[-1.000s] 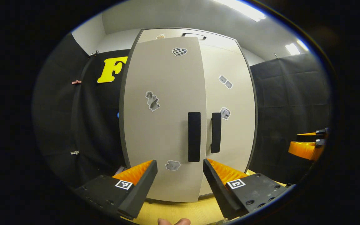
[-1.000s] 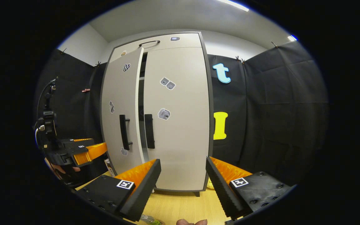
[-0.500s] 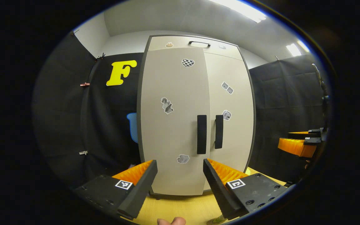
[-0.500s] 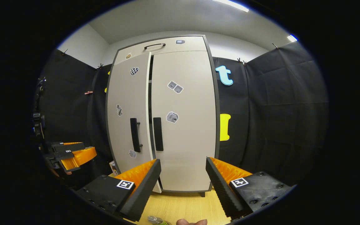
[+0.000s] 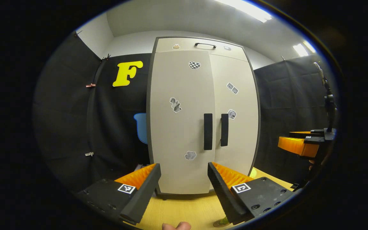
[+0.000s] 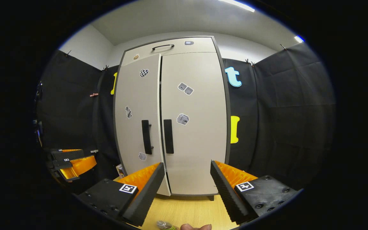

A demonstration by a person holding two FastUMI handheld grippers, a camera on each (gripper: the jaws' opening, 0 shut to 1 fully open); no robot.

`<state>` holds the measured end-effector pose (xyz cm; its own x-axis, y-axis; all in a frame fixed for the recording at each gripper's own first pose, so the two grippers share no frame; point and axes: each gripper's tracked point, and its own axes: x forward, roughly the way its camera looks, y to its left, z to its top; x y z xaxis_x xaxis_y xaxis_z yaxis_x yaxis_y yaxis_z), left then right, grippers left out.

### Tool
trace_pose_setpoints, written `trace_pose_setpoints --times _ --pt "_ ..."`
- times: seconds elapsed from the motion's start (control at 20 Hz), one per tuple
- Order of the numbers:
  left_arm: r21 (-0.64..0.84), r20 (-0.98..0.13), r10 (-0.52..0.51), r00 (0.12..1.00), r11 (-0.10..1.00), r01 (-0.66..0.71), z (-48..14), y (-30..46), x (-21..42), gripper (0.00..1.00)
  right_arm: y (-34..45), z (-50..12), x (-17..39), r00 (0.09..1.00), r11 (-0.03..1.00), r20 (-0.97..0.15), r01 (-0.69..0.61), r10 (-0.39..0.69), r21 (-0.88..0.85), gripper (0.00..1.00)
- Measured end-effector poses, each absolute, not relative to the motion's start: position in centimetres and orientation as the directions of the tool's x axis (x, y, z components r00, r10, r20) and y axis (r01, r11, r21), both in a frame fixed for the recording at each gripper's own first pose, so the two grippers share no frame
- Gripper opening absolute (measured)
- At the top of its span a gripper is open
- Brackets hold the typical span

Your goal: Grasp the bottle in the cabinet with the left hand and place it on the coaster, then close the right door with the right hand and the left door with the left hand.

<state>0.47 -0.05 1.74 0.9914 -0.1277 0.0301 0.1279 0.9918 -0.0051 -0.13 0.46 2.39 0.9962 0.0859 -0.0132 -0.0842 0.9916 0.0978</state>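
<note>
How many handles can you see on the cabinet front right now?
3: a left door handle, a right door handle beside it at the middle seam, and a top handle on the panel above both doors. Others may be hidden.

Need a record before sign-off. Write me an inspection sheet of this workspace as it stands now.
Surface: yellow wooden table, bare in front of the cabinet.
Job's things: cabinet upright; right door flush; left door nearly shut, a thin dark seam between the doors in the right gripper view. Bottle, its top at the near edge; coaster cannot be told.
Clutter: small box beside the cabinet's left foot; stickers on both doors.
Grippers: left gripper open, empty, off the doors; right gripper open, empty, off the doors.
Cables: nothing seen.
Surroundings: black cloth walls, white ceiling with lights on.
</note>
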Motion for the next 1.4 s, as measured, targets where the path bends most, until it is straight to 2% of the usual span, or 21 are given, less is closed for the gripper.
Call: trace_pose_setpoints --times 1.05,1.4 --pt "-0.010 0.022 -0.081 0.996 0.997 0.081 1.2 0.4 0.7 0.94 0.0 2.2 0.0 0.997 0.995 -0.014 -0.074 0.075 0.074 0.96" --pt "-0.030 0.009 -0.032 0.999 0.999 0.032 0.9 0.5 0.9 0.94 -0.5 1.5 0.5 0.996 0.995 -0.025 -0.080 0.082 0.058 0.96"
